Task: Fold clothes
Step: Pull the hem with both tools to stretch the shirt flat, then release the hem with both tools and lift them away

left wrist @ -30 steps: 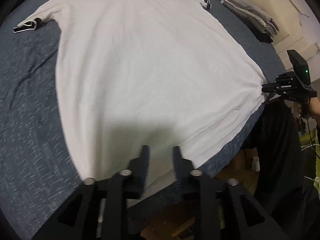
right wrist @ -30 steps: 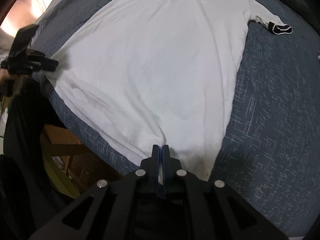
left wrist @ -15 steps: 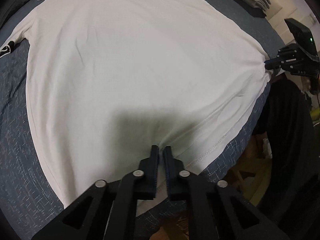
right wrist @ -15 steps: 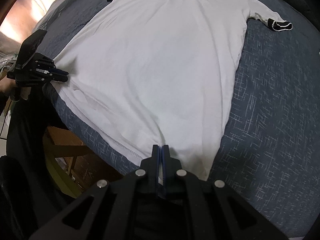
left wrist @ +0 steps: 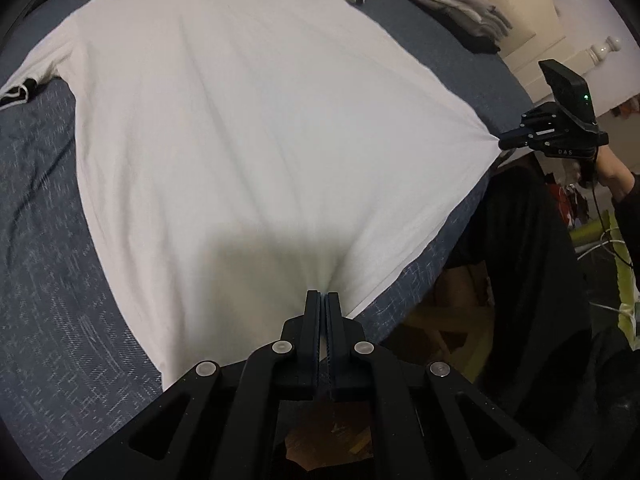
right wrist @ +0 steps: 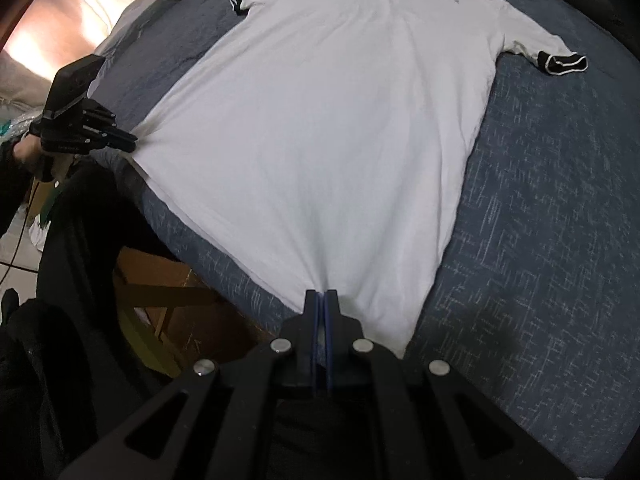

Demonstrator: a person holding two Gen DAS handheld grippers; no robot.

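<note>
A white polo shirt (left wrist: 248,120) with black collar and black sleeve cuffs lies flat on a blue bed, collar at the far end; it also shows in the right wrist view (right wrist: 340,128). My left gripper (left wrist: 323,298) is shut on the shirt's bottom hem near its left corner. My right gripper (right wrist: 321,298) is shut on the hem near the right corner. Each gripper shows in the other's view, the right one (left wrist: 502,144) and the left one (right wrist: 134,140), both pinching the hem and pulling it taut.
The blue bedspread (right wrist: 540,220) surrounds the shirt. A stack of folded grey clothes (left wrist: 452,4) lies at the bed's far right. The bed's near edge drops to a wooden frame and floor (right wrist: 160,280). My dark-clothed body (left wrist: 540,280) stands at the bed's foot.
My left gripper has closed on the hem; it was open a second ago. The shirt's bottom edge is now pulled tauter between both grippers. The right gripper stayed shut.
</note>
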